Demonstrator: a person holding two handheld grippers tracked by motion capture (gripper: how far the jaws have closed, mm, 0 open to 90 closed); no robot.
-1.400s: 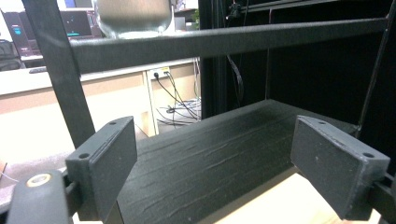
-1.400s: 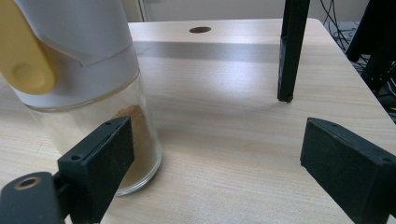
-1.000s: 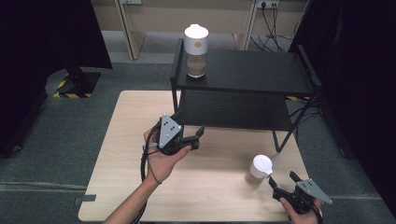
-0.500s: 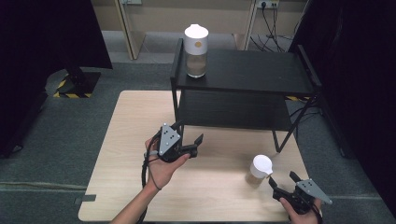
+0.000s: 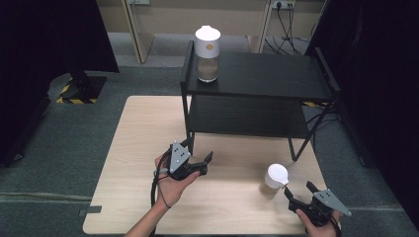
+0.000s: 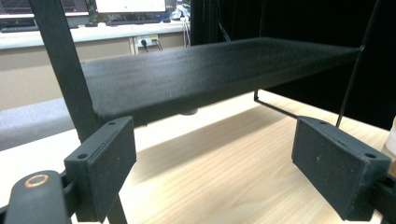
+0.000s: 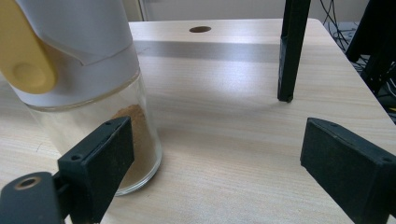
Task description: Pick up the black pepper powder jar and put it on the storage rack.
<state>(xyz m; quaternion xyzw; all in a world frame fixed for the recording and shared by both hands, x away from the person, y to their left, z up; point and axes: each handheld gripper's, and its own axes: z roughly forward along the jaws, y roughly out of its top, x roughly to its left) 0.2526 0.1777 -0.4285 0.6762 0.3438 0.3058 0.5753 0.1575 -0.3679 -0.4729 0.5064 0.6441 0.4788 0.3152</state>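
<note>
1. Fingers (image 7: 98, 163) of right gripper (image 5: 300, 193) spread wide, empty; left gripper (image 5: 200, 159) likewise wide, empty.
2. Jar (image 5: 275, 179) stands upright on table (image 5: 133, 148), just beside right gripper, holding brown powder low inside.
3. White lid, yellow tab (image 7: 21, 56); no readable writing.
4. Second jar (image 5: 207, 47) stands upright on black shelf (image 5: 276, 74).
</note>
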